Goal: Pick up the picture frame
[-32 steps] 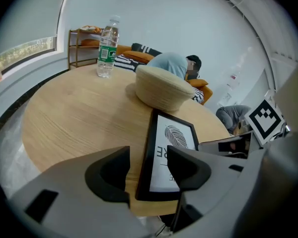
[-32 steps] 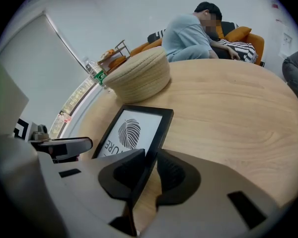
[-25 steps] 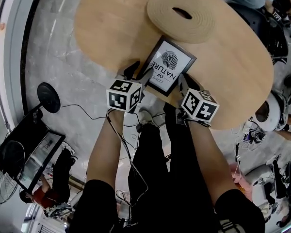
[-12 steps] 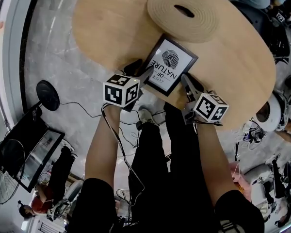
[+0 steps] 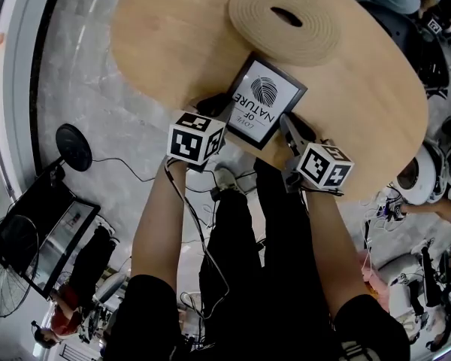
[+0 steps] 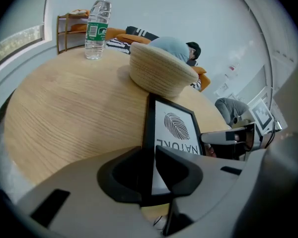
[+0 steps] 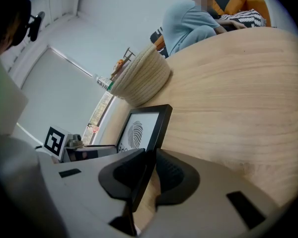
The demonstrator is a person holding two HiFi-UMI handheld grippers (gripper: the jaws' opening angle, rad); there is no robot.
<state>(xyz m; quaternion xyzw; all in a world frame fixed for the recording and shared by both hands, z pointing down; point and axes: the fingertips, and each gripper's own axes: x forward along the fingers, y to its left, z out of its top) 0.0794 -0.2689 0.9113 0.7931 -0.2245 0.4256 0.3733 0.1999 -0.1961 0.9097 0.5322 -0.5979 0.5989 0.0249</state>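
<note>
Hidden / hard to read:
- Round light-wood table point(image 5: 361, 119): top edge cut off in the head view, and the person's arms cover part of its near rim.
- Beige woven basket point(image 5: 286, 19): dark hole at its centre, inside not visible. In the left gripper view it blocks part of a seated person in a light blue shirt point(image 7: 187, 23).
- Black-rimmed picture frame with a white print point(image 5: 264, 100): its near edge is behind the gripper bodies in both gripper views. Print shows a leaf-like mark and "NATURE"; the smaller text is too small to read. Can't tell whether the far edge rests on the table or is clear of it.
- Clear plastic water bottle with a green label point(image 6: 96, 26): seen only in the left gripper view, upright at the far rim; label print unreadable.

Tools:
- Left gripper point(image 6: 152, 155): jaws closed down to a narrow gap, pinching the frame's left black border near the near-left corner.
- Right gripper point(image 7: 150, 158): jaws likewise clamped on the frame's right border near the near-right corner.
- 2 grips in total, 1 per side, the frame spanning between them.

Frame location: at the table's near edge, in front of the person, far corner just beside the basket, well apart from the bottle.
</note>
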